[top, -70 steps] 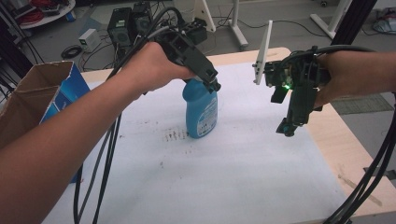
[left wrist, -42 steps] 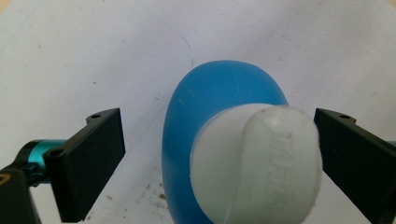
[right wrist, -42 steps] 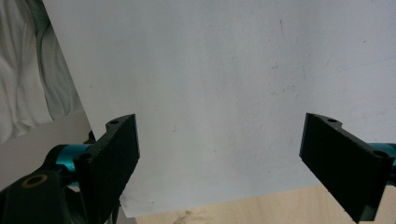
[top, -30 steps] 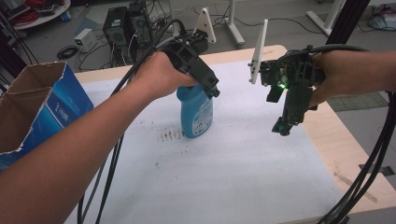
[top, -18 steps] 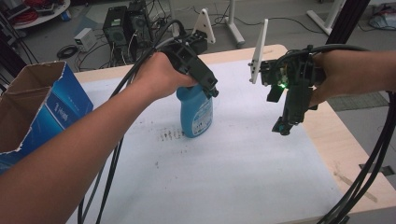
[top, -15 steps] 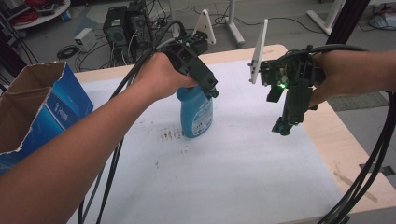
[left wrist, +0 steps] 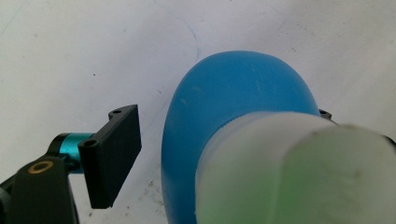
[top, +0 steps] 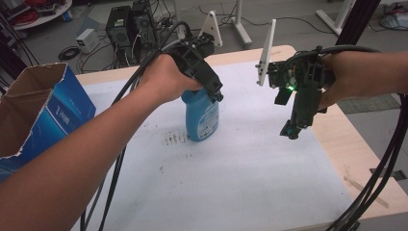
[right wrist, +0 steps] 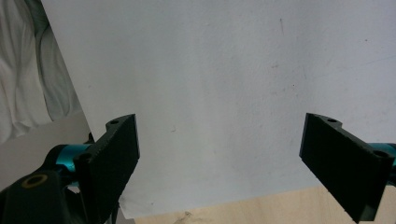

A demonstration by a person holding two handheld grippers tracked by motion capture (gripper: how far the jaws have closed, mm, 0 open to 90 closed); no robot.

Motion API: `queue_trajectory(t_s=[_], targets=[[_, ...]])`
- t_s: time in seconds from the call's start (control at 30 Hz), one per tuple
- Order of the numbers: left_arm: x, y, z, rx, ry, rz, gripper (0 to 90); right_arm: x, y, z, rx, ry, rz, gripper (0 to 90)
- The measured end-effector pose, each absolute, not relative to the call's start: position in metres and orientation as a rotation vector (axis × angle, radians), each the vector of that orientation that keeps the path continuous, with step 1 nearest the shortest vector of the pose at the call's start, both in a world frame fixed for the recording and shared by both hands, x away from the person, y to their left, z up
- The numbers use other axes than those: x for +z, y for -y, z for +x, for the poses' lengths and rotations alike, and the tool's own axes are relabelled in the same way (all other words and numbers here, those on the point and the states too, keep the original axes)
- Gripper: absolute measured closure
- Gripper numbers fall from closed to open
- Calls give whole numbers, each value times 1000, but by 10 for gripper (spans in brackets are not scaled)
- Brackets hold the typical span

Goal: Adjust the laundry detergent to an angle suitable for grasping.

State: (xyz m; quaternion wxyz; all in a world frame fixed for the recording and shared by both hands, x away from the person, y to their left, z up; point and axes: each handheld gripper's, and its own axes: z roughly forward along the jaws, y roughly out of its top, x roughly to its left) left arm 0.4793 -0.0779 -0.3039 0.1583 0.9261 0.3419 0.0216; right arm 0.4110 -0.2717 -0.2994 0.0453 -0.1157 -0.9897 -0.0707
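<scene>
A: What's around your bottle [top: 202, 115]?

B: A torn blue box [top: 36, 115] at the table's left edge, well apart; the white sheet [top: 250, 163] near it is bare.

A: How does it stand?

B: Upright mid-sheet, long axis vertical, cap [left wrist: 299, 172] up.

A: Your left gripper [top: 211, 89]?

B: Over the top, jaws just closing with the neck between them (one pad [left wrist: 114, 156] not yet touching; the far one hidden). Your right gripper [top: 291, 130] hangs wide open, well apart.
</scene>
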Motion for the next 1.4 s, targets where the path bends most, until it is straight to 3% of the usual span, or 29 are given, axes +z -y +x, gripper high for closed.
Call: queue_trajectory(t_s=[0.57, 1.1, 1.23, 1.4], targets=[[-304, 79, 480, 50, -992, 2640, 273, -300, 273, 411, -214, 3026, -345, 116], [-304, 79, 480, 28, -1005, 2635, 303, -301, 272, 411, -213, 3023, -348, 115], [-303, 79, 479, 4, -982, 2634, 365, -301, 273, 411, -217, 3022, -356, 115], [-303, 78, 479, 11, -985, 2633, 376, -301, 272, 411, -217, 3023, -355, 116]])
